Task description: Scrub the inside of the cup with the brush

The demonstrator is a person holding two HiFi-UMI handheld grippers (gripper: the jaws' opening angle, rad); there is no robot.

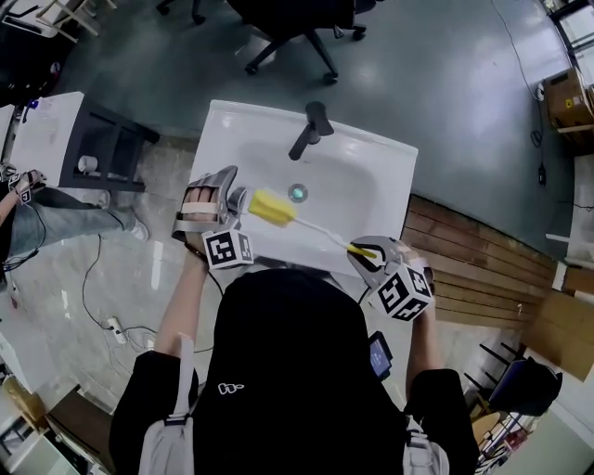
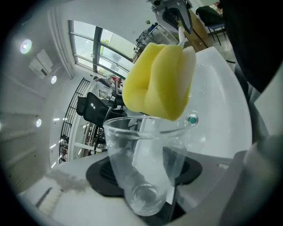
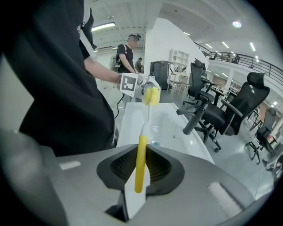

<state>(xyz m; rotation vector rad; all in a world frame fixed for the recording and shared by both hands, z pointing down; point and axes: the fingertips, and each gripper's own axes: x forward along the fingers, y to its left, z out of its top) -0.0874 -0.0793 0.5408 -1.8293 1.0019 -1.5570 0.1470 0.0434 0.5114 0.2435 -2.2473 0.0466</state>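
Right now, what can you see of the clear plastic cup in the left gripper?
The clear plastic cup is a tapered, transparent tumbler, seemingly empty, held at the white sink. The left gripper clamps its lower body between dark pads, mouth pointing away from the gripper. The brush's yellow sponge head hovers at its rim, not yet inside.

White sink (image 1: 371,176) with black faucet (image 1: 311,130) and green drain (image 1: 297,193); black office chair (image 1: 288,28) beyond.
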